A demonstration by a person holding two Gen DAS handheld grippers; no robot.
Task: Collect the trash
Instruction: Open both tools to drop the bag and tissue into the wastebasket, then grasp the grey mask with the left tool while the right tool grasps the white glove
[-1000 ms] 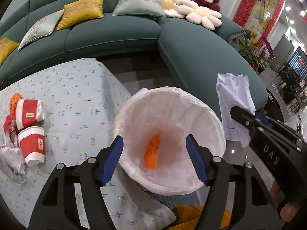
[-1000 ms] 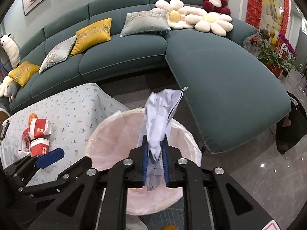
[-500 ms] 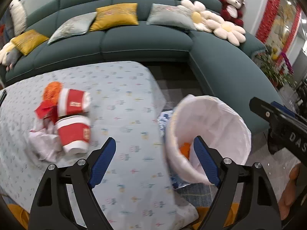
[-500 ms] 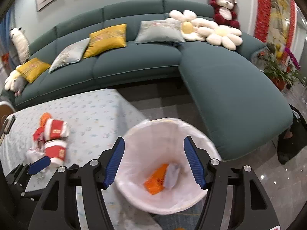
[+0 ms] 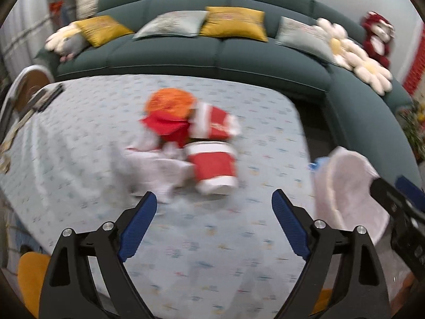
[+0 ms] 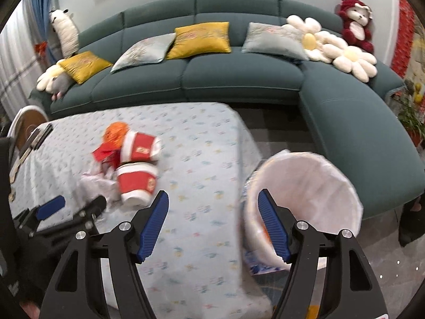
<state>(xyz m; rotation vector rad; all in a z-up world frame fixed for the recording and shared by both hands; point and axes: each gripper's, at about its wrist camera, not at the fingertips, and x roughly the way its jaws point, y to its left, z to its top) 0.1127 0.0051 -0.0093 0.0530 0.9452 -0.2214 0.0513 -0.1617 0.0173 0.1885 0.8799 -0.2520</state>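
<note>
A heap of trash lies on the cloth-covered table (image 5: 212, 252): two red-and-white paper cups (image 5: 215, 168) (image 6: 136, 179), an orange crumpled wrapper (image 5: 170, 103) (image 6: 115, 133), red paper and white crumpled tissue (image 5: 148, 168). My left gripper (image 5: 213, 223) is open and empty, just short of the nearer cup. My right gripper (image 6: 212, 223) is open and empty over the table's right edge, beside the white-lined trash bin (image 6: 305, 186) (image 5: 348, 188). Orange trash shows inside the bin. The left gripper also shows in the right wrist view (image 6: 71, 207).
A teal corner sofa (image 6: 239, 79) with yellow and grey cushions, flower pillows and plush toys curves behind the table and bin. Flat dark items (image 6: 34, 141) lie at the table's far left edge. A round side table (image 6: 26, 122) stands left. Grey floor (image 6: 385, 252) lies right of the bin.
My right gripper opened and dropped the white paper into the bin. Both grippers then swung left from the bin toward the table; the left now faces the trash heap.
</note>
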